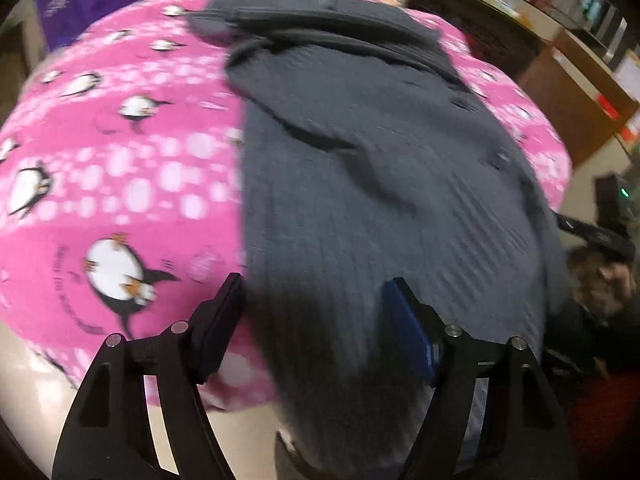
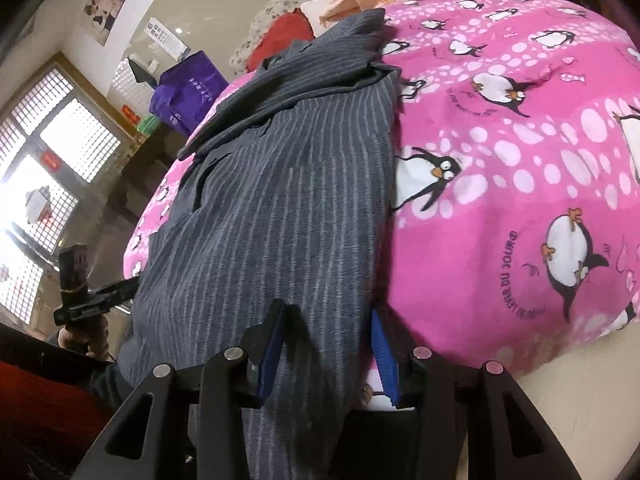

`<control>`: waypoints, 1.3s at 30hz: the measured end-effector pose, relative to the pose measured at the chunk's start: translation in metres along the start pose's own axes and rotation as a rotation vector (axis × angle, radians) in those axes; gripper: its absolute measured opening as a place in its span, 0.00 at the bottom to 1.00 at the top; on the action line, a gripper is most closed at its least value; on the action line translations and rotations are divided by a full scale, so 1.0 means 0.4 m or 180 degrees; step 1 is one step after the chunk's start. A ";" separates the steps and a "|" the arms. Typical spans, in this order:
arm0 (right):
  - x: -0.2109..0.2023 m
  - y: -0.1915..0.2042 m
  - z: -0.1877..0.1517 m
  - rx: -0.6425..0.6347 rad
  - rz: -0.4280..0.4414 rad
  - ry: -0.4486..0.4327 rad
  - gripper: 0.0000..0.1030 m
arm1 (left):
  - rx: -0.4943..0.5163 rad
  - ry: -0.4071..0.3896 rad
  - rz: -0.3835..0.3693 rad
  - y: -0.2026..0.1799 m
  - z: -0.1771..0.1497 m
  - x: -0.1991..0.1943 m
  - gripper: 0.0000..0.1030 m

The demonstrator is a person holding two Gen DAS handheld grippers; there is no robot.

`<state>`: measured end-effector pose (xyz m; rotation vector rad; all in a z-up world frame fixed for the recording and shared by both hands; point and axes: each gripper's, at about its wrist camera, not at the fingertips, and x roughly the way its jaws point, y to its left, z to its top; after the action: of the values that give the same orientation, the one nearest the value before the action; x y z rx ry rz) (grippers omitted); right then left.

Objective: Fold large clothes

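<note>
— That pink quilt (image 2: 520, 128) is slick and humped; the grey garment (image 2: 280, 184) lies lengthwise along it, near end hanging toward us.

— So it could slide?

— I'd think so, if one side gets tugged harder. The right tool (image 2: 326, 354) has its fingers spread, cloth running between them, not pinched that I can see.

— And the left tool (image 1: 314, 328)?

— Spread wide too, above the hem (that view's blurred). If it closes too deep it may catch the quilt along with the cloth.
</note>
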<state>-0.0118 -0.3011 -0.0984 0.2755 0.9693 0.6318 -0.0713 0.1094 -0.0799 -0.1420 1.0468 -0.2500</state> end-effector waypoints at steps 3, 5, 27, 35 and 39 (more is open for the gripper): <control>0.006 0.010 0.005 -0.0028 0.0023 -0.0009 0.39 | -0.0107 0.0054 -0.0307 0.007 0.005 -0.004 0.70; 0.009 0.008 0.012 -0.0024 0.0037 -0.0010 0.39 | -0.0269 0.0061 -0.0596 0.022 0.020 -0.003 0.70; 0.027 -0.024 0.043 0.0090 0.0515 -0.0097 0.39 | 0.0043 -0.0049 -0.0511 -0.027 0.087 0.012 0.41; 0.015 0.005 0.028 -0.0322 0.0442 -0.0058 0.19 | -0.0097 -0.0085 -0.0331 0.014 0.051 0.008 0.11; 0.045 0.019 0.036 -0.0415 0.0398 -0.0029 0.19 | -0.0179 -0.0037 -0.0405 0.012 0.055 0.025 0.18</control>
<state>0.0049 -0.2832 -0.0991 0.2243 0.9028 0.8042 -0.0468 0.1115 -0.0784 -0.2609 1.0350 -0.3345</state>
